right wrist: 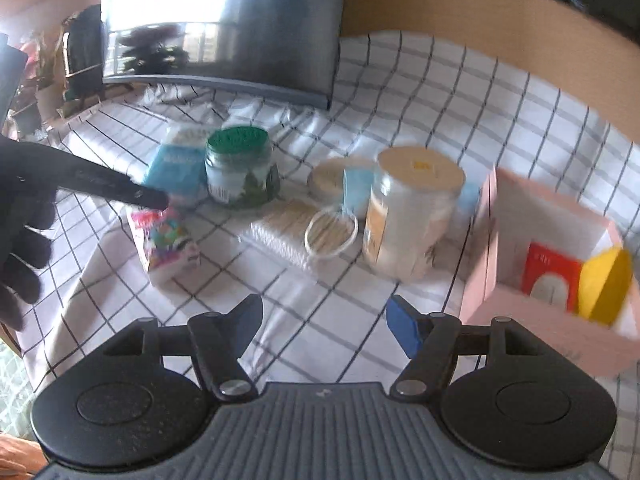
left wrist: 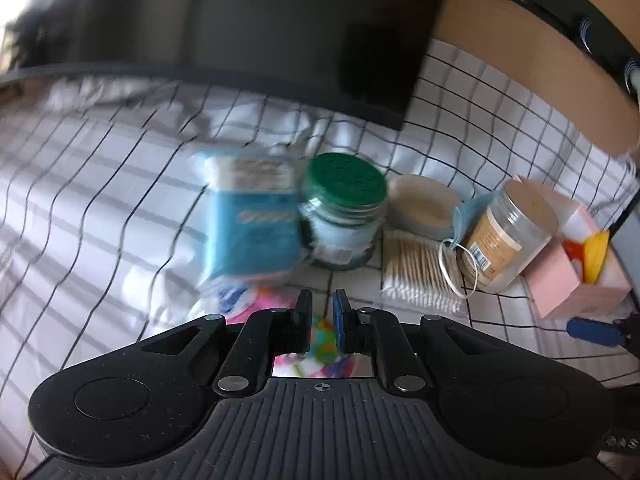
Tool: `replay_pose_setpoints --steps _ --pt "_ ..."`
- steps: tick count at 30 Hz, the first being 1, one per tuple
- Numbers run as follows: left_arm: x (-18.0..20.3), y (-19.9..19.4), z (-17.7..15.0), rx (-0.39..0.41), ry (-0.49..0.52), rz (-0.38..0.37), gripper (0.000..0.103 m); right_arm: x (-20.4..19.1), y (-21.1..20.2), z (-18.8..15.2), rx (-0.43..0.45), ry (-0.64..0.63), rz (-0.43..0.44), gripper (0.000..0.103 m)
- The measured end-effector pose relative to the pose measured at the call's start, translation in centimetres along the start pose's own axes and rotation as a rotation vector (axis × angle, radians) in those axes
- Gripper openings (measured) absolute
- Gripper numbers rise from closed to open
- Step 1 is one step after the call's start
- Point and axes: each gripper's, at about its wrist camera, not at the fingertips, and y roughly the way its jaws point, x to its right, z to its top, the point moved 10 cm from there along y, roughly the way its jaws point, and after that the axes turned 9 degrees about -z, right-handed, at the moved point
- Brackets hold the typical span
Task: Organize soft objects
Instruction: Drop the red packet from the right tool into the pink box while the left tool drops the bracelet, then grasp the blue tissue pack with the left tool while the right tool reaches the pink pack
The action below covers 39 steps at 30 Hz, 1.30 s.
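A white cloth (right wrist: 360,80) with a dark grid covered the table, and both wrist views were blurred. The left gripper (left wrist: 322,312) had its jaws drawn almost together, pinching the top edge of a colourful packet (left wrist: 324,340), pink and white with pastel pieces showing through. In the left wrist view the packet sat directly between and below the two fingers. In the right wrist view the same packet (right wrist: 168,240) hung down from the dark tip of the left gripper (right wrist: 154,200) at the left side, its lower end at or near the cloth; whether it touched could not be told. The right gripper (right wrist: 324,324) had its jaws spread wide, with only bare cloth between them, and the packet lay well off to its left. Behind the packet stood a blue pack (right wrist: 176,164) and a green-lidded jar (right wrist: 240,168), side by side. To the right lay a bundle of cotton swabs (right wrist: 288,228), a stack of round pads (right wrist: 328,178), a blue face mask (right wrist: 356,192) and a clear jar (right wrist: 408,216) with a tan lid. At the far right was a pink box (right wrist: 500,312), open at the top, holding a red card (right wrist: 548,276) and a yellow item (right wrist: 604,284).
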Motion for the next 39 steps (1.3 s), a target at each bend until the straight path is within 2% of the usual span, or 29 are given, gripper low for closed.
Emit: replay_pose_setpoints --steps 2,5,9,11,13,15,18,20,24,30,32,36,39 --pt "1.5 1.5 -0.1 -0.021 0.114 0.014 0.016 0.1 0.3 -0.8 -0.031 0.011 0.003 0.069" --pt "2.7 3.7 -1.2 -0.088 0.281 0.113 0.017 0.0 0.5 -1.6 -0.051 0.007 0.005 0.069" --pt "2.7 3.1 -2.6 -0.107 0.305 0.13 0.018 0.5 0.6 -2.3 -0.063 0.009 0.013 0.069" --pt "2.1 2.0 -2.8 -0.095 0.286 0.136 0.018 0.8 1.0 -2.6 -0.075 0.014 0.02 0.069" --pt "1.4 0.4 -1.9 -0.052 0.219 0.108 0.018 0.8 1.5 -2.9 -0.089 0.016 0.023 0.069" --pt "0.2 -1.1 0.1 0.024 0.119 0.078 0.018 0.8 1.7 -2.9 -0.094 0.023 0.028 0.069" --pt "-2.4 -2.2 3.7 0.11 0.009 0.099 0.017 0.3 1.4 -2.5 -0.081 0.011 0.041 0.069" --pt "-4.0 -1.9 5.2 0.105 -0.043 0.109 0.018 -0.6 1.1 -1.6 -0.053 -0.021 0.055 0.069" --pt "-6.4 -1.8 6.2 0.076 -0.121 0.055 0.018 -3.5 1.4 1.7 0.029 -0.053 0.074 0.069" --pt "-9.2 -2.4 5.5 0.02 -0.105 -0.021 0.018 -10.4 4.9 6.1 -0.002 0.001 0.226 0.069" --pt "-10.4 -2.7 5.3 0.008 -0.099 -0.043 0.018 -12.5 6.4 6.9 -0.005 -0.011 0.223 0.069" --pt "-13.1 -3.9 5.4 -0.004 -0.091 -0.027 0.018 -16.2 9.1 8.1 -0.023 -0.026 0.208 0.069" --pt "-14.8 -4.7 5.5 -0.004 -0.097 -0.026 0.018 -18.6 9.6 9.4 0.011 -0.05 0.206 0.069"
